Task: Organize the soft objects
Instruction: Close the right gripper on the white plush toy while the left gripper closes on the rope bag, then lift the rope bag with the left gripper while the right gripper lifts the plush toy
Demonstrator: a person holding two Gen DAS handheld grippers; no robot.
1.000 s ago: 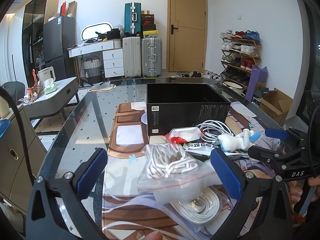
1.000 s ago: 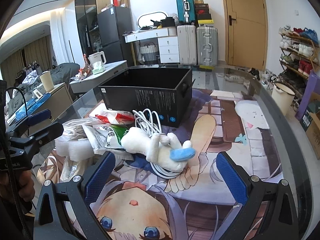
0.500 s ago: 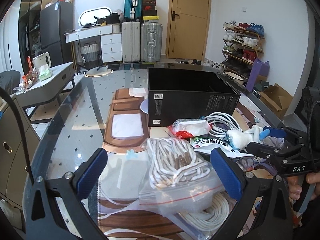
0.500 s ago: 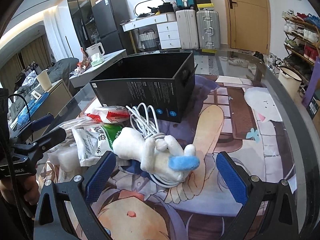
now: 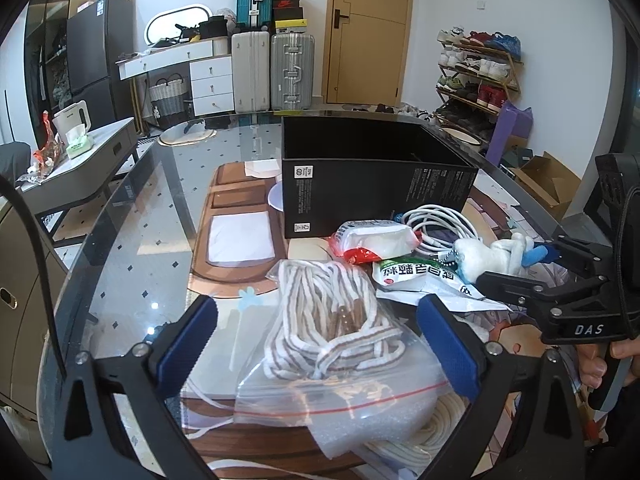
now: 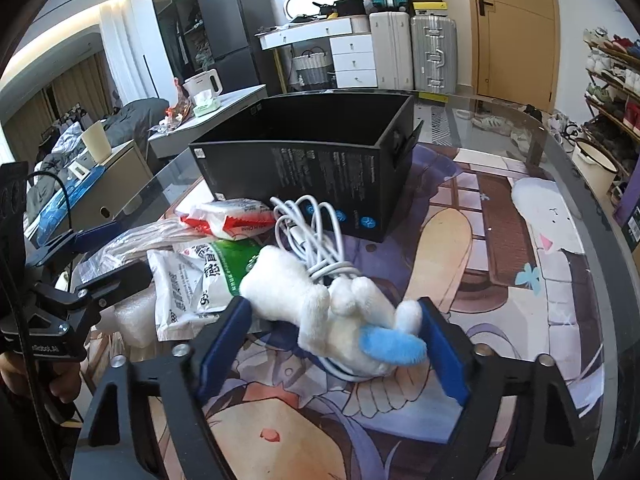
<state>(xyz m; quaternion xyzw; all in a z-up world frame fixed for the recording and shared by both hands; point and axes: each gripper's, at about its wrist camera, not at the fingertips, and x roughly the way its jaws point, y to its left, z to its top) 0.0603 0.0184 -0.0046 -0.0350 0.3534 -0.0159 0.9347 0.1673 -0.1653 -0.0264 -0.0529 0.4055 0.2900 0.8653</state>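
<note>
A white plush toy with a blue part [image 6: 340, 312] lies on the printed mat over a coiled white cable [image 6: 316, 236]. My right gripper [image 6: 334, 344] is open, its blue pads on either side of the toy; it also shows in the left wrist view [image 5: 516, 268]. My left gripper [image 5: 316, 348] is open around a clear zip bag holding striped cloth [image 5: 332, 320]. An open black box [image 5: 376, 176] stands behind the pile.
A red-and-white tissue pack [image 5: 376, 236] and a white-green packet [image 5: 416, 276] lie between the bag and the toy. White rope [image 5: 416, 440] lies under the bag. The glass table edge [image 5: 104, 208] runs along the left. Suitcases and a shoe rack stand far behind.
Both grippers moved forward and down. The right gripper's pads now flank the plush toy, and the left gripper's pads now flank the zip bag.
</note>
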